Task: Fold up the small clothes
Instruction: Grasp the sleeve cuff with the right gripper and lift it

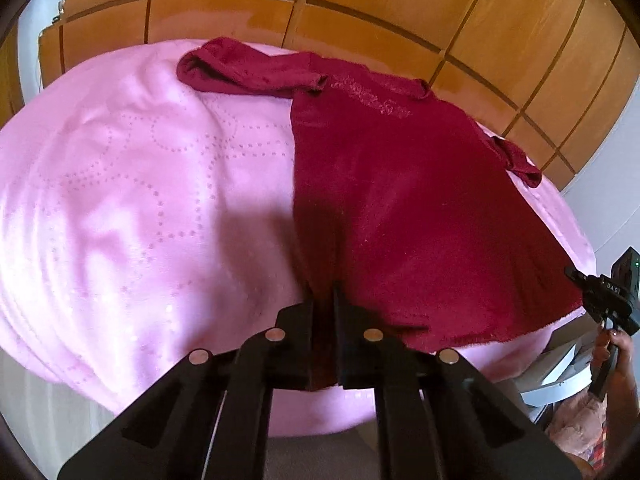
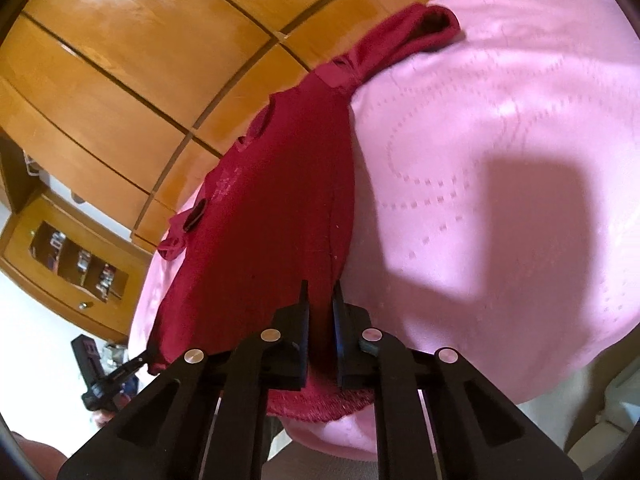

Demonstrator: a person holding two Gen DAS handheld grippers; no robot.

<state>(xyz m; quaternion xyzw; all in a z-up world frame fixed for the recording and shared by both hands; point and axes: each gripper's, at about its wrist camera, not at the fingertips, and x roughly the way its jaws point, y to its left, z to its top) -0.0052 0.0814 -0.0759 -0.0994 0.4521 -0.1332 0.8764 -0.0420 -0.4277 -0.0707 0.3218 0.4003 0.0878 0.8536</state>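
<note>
A dark red small shirt (image 1: 400, 184) lies spread on a pink quilted blanket (image 1: 140, 184), collar and sleeves toward the wooden wall. My left gripper (image 1: 322, 296) is shut on the shirt's bottom hem at one corner. In the left wrist view the other gripper (image 1: 576, 276) pinches the far hem corner at the right. In the right wrist view my right gripper (image 2: 320, 300) is shut on the shirt (image 2: 272, 216) at its hem, and the other gripper (image 2: 136, 362) grips the corner at lower left. One sleeve (image 2: 416, 36) lies bunched at the far end.
A wooden panelled wardrobe (image 1: 360, 4) stands right behind the bed. The pink blanket (image 2: 500, 160) extends wide beside the shirt. A wooden shelf unit with small items (image 2: 80, 264) stands at the left. The bed edge drops off below the grippers.
</note>
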